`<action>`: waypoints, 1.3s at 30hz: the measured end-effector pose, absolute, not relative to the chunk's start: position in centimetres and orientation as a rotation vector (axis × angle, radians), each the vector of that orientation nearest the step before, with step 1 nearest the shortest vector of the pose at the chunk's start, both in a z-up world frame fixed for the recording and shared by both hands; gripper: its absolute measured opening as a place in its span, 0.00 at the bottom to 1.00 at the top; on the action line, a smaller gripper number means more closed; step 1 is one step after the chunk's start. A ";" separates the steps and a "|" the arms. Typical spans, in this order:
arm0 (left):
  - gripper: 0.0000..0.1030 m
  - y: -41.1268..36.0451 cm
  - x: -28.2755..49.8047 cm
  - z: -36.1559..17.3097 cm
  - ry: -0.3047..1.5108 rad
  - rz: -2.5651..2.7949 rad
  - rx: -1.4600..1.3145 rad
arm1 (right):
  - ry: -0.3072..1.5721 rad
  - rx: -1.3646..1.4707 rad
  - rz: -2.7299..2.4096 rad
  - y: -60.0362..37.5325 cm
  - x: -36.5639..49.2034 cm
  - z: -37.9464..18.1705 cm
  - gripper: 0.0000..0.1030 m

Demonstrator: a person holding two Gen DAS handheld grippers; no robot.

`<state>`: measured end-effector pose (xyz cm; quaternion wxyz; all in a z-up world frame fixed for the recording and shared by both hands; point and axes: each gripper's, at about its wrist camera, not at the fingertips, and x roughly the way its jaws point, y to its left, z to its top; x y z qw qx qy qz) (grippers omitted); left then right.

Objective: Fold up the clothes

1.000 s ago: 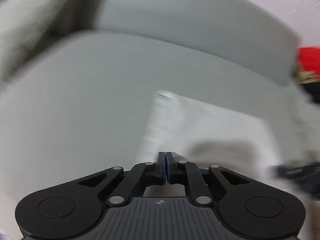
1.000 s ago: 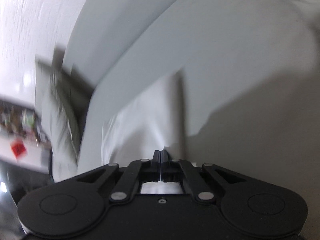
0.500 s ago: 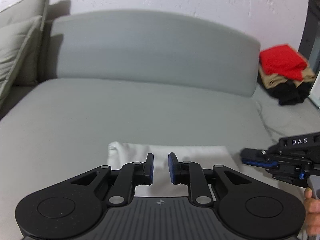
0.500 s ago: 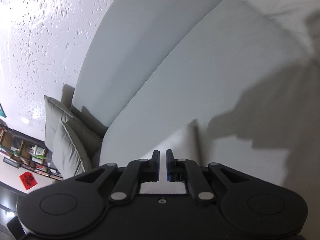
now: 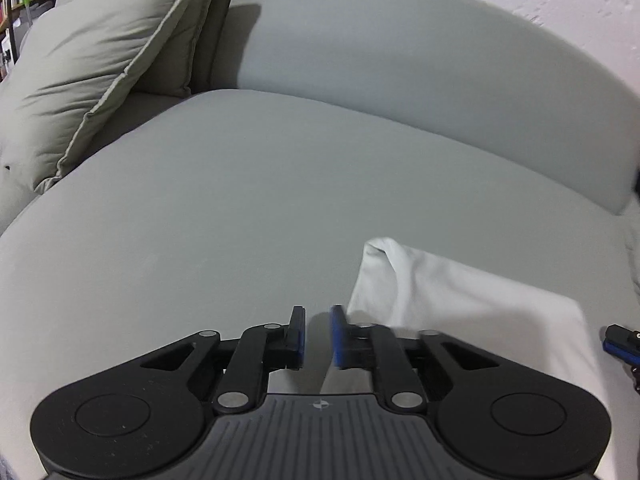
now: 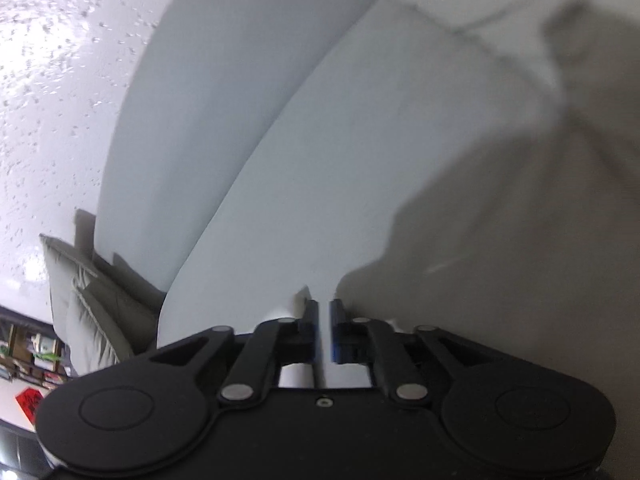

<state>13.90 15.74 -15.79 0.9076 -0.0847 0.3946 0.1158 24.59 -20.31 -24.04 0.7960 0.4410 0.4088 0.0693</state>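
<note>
A broad grey upholstered sofa seat (image 5: pixel 248 208) fills both views, its curved grey backrest (image 5: pixel 420 68) against a speckled white wall (image 6: pixel 52 80). Two grey-green piped cushions (image 5: pixel 92 64) lean at the seat's left end. The folded white cloth (image 5: pixel 460 300) lies flat on the seat. The left claw (image 5: pixel 318 334) hangs spread and empty just beside the cloth's left edge; the right claw (image 6: pixel 325 330) is slightly parted, empty, above it.

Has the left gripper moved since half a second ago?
Yes. The left gripper has swung left: the pillows now fill that view's left side and the folded white garment sits right of its open jaws.
</note>
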 end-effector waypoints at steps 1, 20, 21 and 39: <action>0.33 15.6 12.7 -15.1 0.803 0.226 -0.162 | 0.876 0.943 0.150 -20.8 23.6 -23.4 0.18; 0.80 20.4 7.9 -15.3 0.981 0.001 -0.350 | 1.059 0.880 0.351 -20.2 12.7 -19.7 0.73; 0.80 20.9 8.2 -15.6 0.992 -0.011 -0.403 | 1.066 0.897 0.354 -20.2 12.9 -20.0 0.71; 0.74 19.2 15.1 -19.2 1.117 -0.226 -0.517 | 1.157 0.909 0.370 -17.7 18.3 -23.4 0.48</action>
